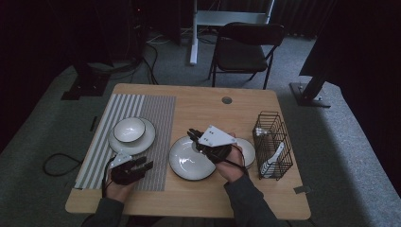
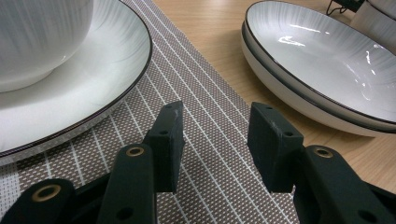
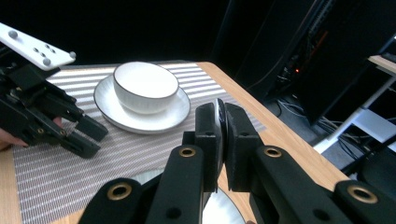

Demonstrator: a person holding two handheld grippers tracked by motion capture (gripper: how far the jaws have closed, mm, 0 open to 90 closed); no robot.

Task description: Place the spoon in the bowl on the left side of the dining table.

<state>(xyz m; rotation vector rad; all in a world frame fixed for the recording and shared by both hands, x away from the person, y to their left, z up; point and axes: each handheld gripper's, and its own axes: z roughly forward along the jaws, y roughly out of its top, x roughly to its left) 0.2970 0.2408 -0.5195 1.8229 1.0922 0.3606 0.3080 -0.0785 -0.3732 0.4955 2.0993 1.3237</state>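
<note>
A white, black-rimmed plate lies on the wooden table just right of the striped placemat. My right gripper is at its far rim, and in the right gripper view the jaws are shut on that thin rim. My left gripper rests low over the placemat, jaws open with nothing between them; the same plate lies to its right. A white bowl sits on a second plate on the placemat.
A black wire basket holding a white utensil stands at the table's right. Another small white dish lies beside my right hand. A black folding chair stands beyond the table's far edge. The left gripper is near the bowl.
</note>
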